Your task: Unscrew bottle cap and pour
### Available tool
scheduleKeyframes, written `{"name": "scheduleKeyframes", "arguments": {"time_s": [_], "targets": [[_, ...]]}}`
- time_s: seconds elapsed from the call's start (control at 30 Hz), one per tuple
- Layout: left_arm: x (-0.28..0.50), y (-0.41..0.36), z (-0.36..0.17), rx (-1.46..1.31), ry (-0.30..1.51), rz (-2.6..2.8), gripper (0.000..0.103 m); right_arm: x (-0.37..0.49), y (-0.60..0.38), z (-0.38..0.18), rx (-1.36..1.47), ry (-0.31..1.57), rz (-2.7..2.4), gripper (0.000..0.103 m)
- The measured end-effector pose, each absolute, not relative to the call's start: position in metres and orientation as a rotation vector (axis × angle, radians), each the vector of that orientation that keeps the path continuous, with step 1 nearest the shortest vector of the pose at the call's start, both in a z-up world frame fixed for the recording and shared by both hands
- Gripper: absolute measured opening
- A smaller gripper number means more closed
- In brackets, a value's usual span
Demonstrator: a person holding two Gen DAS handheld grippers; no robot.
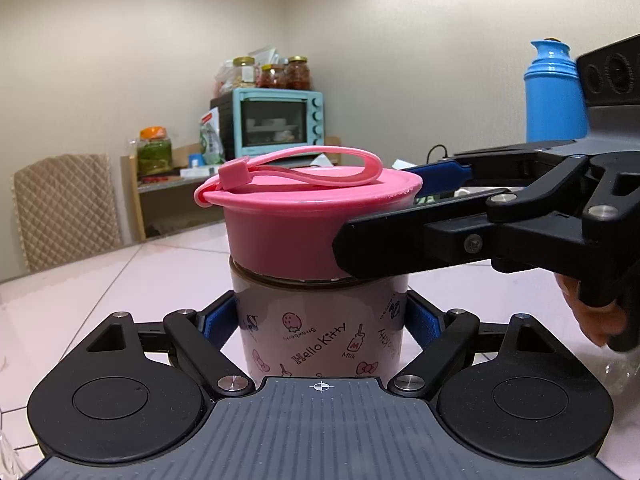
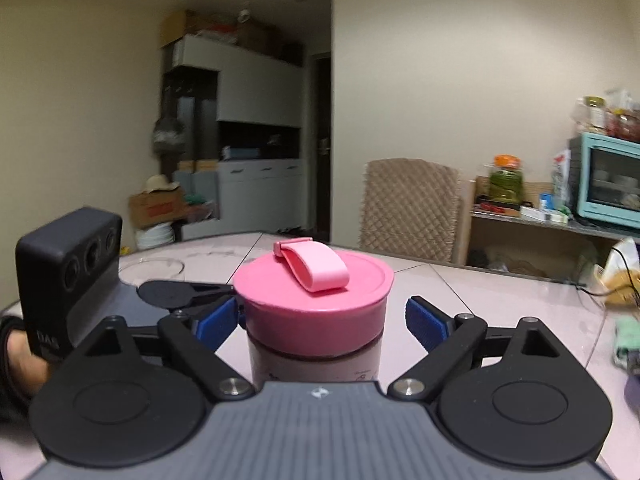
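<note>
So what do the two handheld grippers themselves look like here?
Both match: the left gripper and right gripper have black linkage arms, round black pivot discs, silver pins, blue finger pads and a ribbed grey base with a crosshair mark. Each carries a dark, round-lensed camera block.

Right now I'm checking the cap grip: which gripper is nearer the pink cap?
Right. The right gripper straddles the pink cap, pads just clear of it; the left gripper clamps the bottle body below the cap.

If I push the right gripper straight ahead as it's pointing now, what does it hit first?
Most likely the pink cap, which sits between the right gripper's open blue pads, on the bottle that the left gripper clamps.
</note>
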State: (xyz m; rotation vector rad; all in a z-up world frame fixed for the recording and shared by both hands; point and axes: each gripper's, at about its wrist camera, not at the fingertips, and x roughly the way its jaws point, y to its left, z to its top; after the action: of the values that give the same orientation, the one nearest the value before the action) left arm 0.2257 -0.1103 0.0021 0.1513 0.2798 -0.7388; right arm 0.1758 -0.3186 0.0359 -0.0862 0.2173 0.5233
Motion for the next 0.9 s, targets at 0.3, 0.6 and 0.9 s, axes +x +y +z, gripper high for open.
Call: {"name": "scheduleKeyframes", "arguments": {"time_s": [0.3,0.6,0.9], "targets": [[0.226,-0.110,0.002,0.150,0.280,-0.740,0.089,0.181,-0.288,0.029,-0.102,0.220,0.388,0.093],[0.225,-0.110,0.001,0.151,0.280,-0.739,0.089,0.183,-0.283,0.019,-0.040,0.233,0.353,0.088],[0.226,-0.110,0.000,0.150,0.280,-0.739,0.089,0.187,-0.297,0.021,-0.094,0.230,0.464,0.085]]}}
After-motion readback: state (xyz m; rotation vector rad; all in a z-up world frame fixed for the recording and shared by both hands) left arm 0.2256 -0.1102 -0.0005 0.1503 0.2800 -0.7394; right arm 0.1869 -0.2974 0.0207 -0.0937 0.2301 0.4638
